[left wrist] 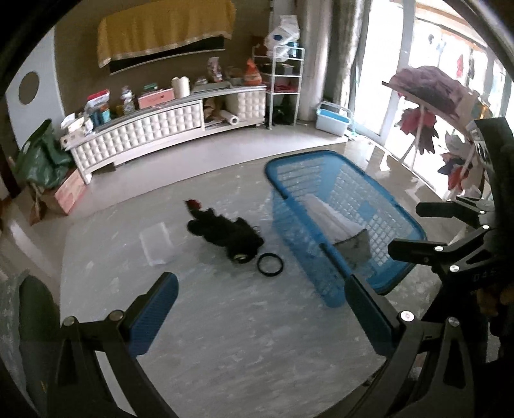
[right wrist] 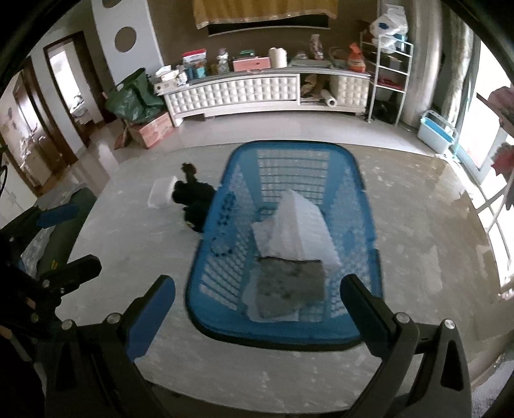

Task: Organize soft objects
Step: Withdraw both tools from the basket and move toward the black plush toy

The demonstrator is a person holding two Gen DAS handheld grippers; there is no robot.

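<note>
My left gripper and right gripper fingers gape wide, empty, above the latticed blue plastic basket holding a folded white cloth; a fuzzy black bundle lies on the marbled bench.

A home living room. A long white tufted cabinet along the brown wall carries household clutter; above it hangs a yellow cloth. A white wire rack, curtains beside tall glass doors, a drying stand with clothes, a doorway to another room and a blue laundry basket mark domestic use.
</note>
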